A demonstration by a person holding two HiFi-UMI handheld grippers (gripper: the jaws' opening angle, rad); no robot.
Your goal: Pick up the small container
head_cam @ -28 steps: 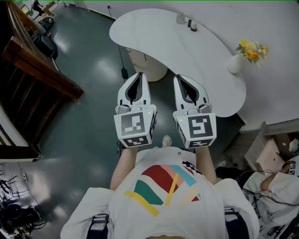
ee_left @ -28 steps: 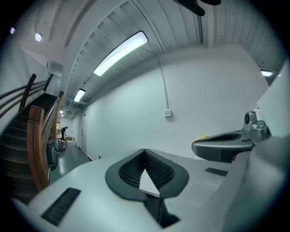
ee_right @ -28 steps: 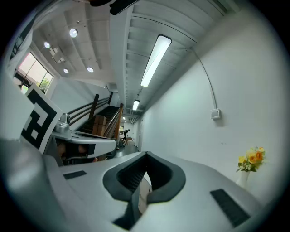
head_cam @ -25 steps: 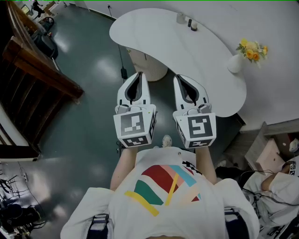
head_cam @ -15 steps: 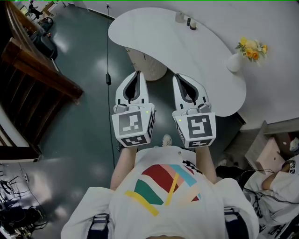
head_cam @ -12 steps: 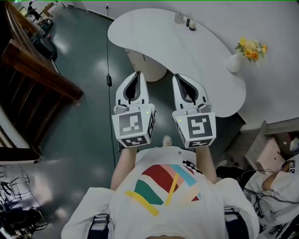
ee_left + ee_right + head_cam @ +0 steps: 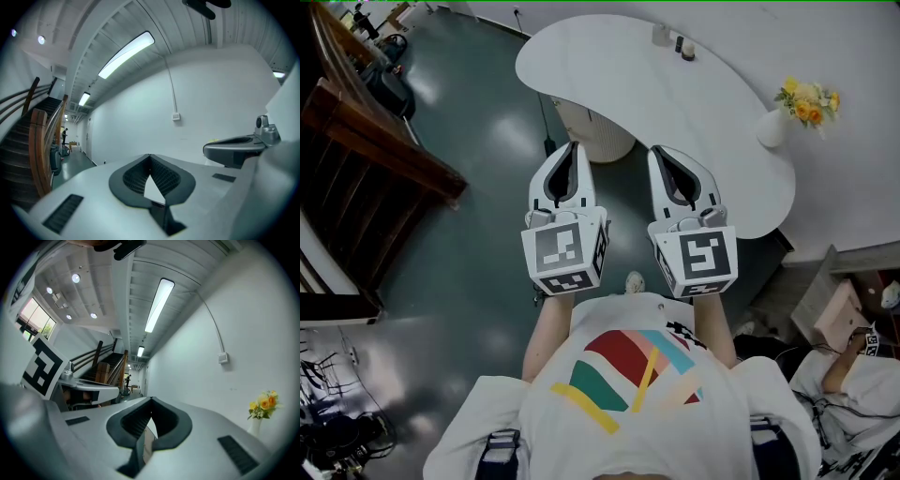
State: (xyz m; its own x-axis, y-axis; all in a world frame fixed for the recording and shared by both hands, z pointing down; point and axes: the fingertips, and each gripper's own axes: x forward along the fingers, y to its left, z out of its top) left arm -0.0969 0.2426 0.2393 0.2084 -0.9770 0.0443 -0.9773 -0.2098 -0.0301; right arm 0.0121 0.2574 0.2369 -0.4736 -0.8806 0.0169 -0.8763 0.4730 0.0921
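Little is changed: left hand-held gripper (image 7: 573, 148) and right hand-held gripper (image 7: 658, 152) are kept pressed together, empty; small container (image 7: 687, 53) is not yet approached.

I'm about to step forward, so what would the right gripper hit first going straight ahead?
Likely the wall, well ahead: the right gripper points level at it, seemingly above the table; the flowers stand off right.

A white curved table (image 7: 628, 75) stands on a glossy dark-green floor (image 7: 478, 244), wooden stairs (image 7: 356, 150) at left, strip lights (image 7: 126, 54) overhead.
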